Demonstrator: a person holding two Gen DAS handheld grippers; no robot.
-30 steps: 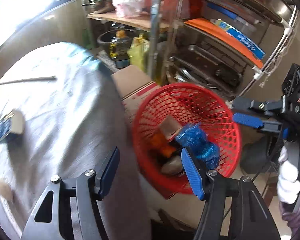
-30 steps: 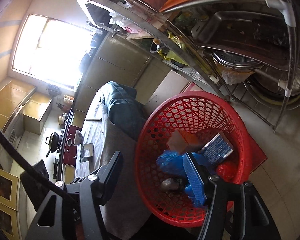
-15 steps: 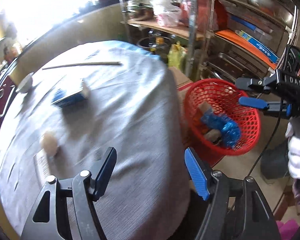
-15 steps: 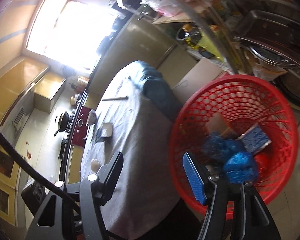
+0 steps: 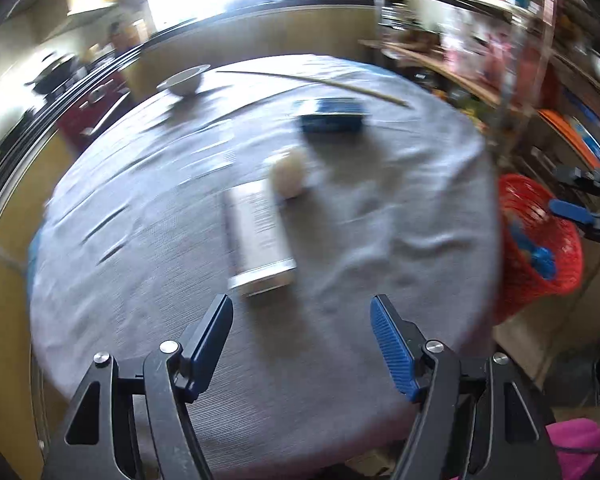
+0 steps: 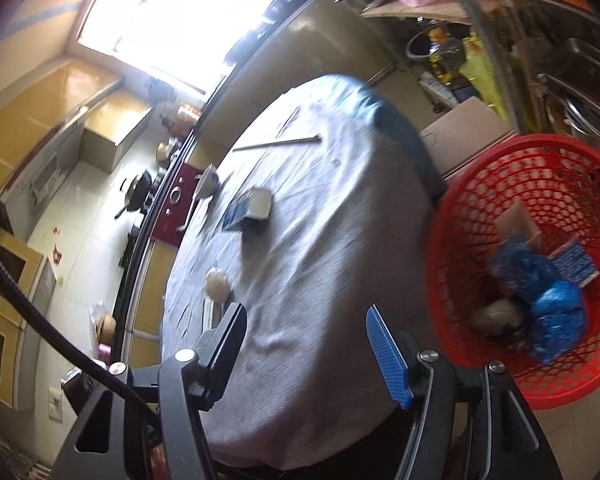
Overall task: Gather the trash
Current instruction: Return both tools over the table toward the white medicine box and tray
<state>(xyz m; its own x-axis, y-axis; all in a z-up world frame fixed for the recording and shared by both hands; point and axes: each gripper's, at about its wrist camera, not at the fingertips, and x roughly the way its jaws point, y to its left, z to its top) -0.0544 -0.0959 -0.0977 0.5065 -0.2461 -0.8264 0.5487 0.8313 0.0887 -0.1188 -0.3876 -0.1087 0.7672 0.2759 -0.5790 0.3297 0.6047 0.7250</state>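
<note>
Across the left wrist view, the round table [image 5: 380,208] under its grey cloth is now being shown almost whole, where a second ago the red basket [image 5: 556,276] was filling the middle; the basket is now being pushed to the right edge, beside the table. The left gripper [image 5: 302,344] is being held over the near rim, jaws wide apart and empty. On the cloth are being seen a white flat box [image 5: 258,236], a pale crumpled lump [image 5: 288,176] touching its far end, a blue box [image 5: 332,114] farther off, a thin stick [image 5: 312,80] and a white bowl [image 5: 184,80]. The right gripper [image 5: 580,204] is being glimpsed above the basket.

Through the right wrist view, the basket [image 6: 480,208] is being shifted from centre to the right side, and more of the table [image 6: 332,280] is being taken in. The right gripper [image 6: 306,336] is being held with jaws spread and nothing between them. Inside the basket, blue crumpled plastic [image 6: 548,300] and a small carton [image 6: 576,266] are lying; the blue box [image 6: 246,210] and the lump [image 6: 217,285] are being left on the cloth.
</note>
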